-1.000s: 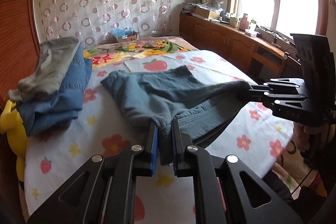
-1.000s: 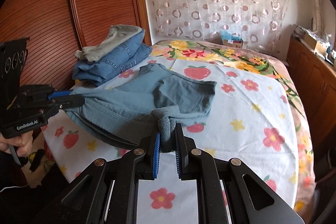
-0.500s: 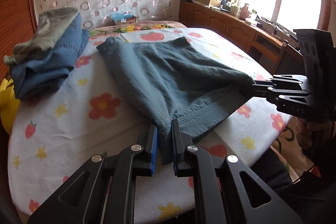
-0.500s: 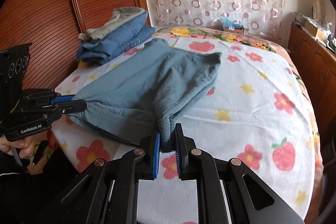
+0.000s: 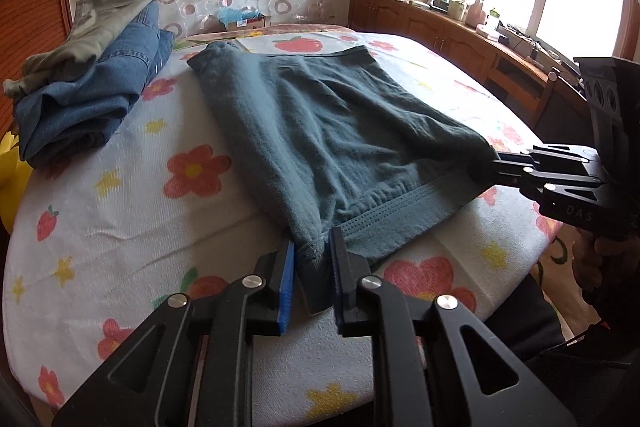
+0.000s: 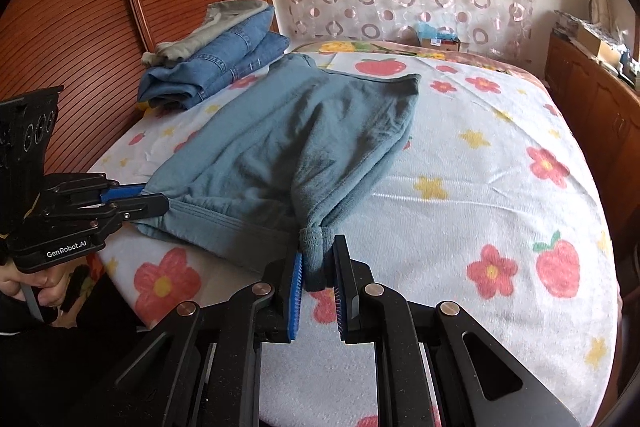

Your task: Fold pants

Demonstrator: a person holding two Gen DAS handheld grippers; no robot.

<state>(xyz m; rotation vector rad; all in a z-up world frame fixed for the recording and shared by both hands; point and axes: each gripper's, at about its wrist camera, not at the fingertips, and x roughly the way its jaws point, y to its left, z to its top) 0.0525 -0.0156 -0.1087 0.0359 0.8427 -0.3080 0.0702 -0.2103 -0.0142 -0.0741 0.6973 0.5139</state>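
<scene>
A pair of blue-grey pants [image 5: 328, 131] lies spread on the bed, folded over, with the waistband toward the near edge; it also shows in the right wrist view [image 6: 304, 143]. My left gripper [image 5: 313, 259] is shut on the waistband's left corner. My right gripper [image 6: 318, 263] is shut on the other waistband corner. Each gripper shows in the other's view: the right one [image 5: 492, 167] at the right, the left one [image 6: 156, 199] at the left. The waistband is stretched between them, low over the bed.
A flowered bedsheet [image 5: 120, 211] covers the bed. A stack of folded jeans and grey pants [image 5: 88, 75] sits at the far left, by the wooden headboard [image 6: 80, 27]. A wooden cabinet [image 5: 460, 39] with clutter runs along the right under the window.
Both grippers have lowered the pants from the air onto the bed and pulled them toward the near edge, so the fabric now lies flat and spread out.
</scene>
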